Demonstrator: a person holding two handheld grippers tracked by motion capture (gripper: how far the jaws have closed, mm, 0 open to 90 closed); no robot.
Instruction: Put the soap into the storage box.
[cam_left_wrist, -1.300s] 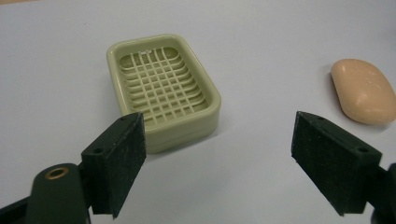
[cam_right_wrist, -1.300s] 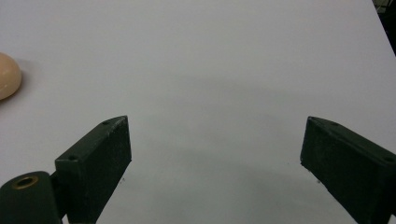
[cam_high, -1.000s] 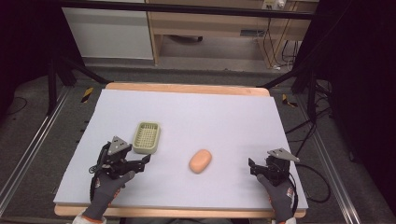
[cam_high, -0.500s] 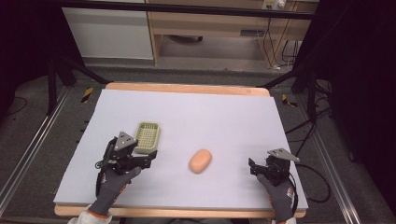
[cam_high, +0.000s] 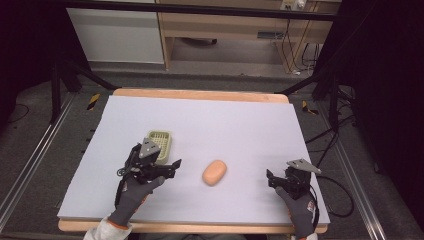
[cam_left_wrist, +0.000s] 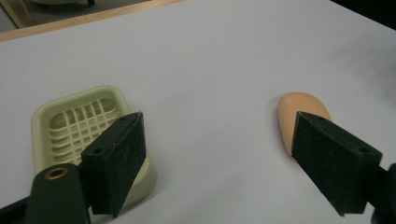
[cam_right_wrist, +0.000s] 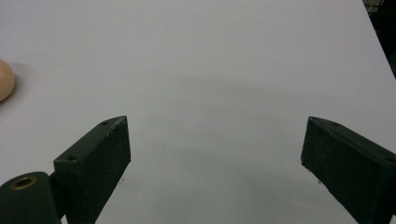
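Observation:
A pale green slotted soap dish (cam_high: 161, 139) lies left of centre on the white table (cam_high: 225, 120). To its right rests a peach oval bar of soap (cam_high: 215, 172). My left gripper (cam_high: 161, 165) hovers just on the near side of the dish, open, nothing between its jaws. In the left gripper view the dish (cam_left_wrist: 77, 123) sits behind the left jaw and the soap (cam_left_wrist: 296, 109) is partly hidden by the right jaw, with the left gripper (cam_left_wrist: 217, 126) open wide. My right gripper (cam_high: 282, 176) is near the front right corner, open and empty; the right gripper (cam_right_wrist: 217, 126) faces bare table, soap (cam_right_wrist: 5, 79) far left.
The table's wooden front edge (cam_high: 200, 226) lies just behind both gloved hands. Beyond the far edge stand a wooden cabinet (cam_high: 225, 30) and black stand legs (cam_high: 75, 75); cables (cam_high: 335, 190) trail off the right side.
My left gripper has moved forward and to the right, coming up to the dish's near end. The right gripper, dish and soap have stayed put.

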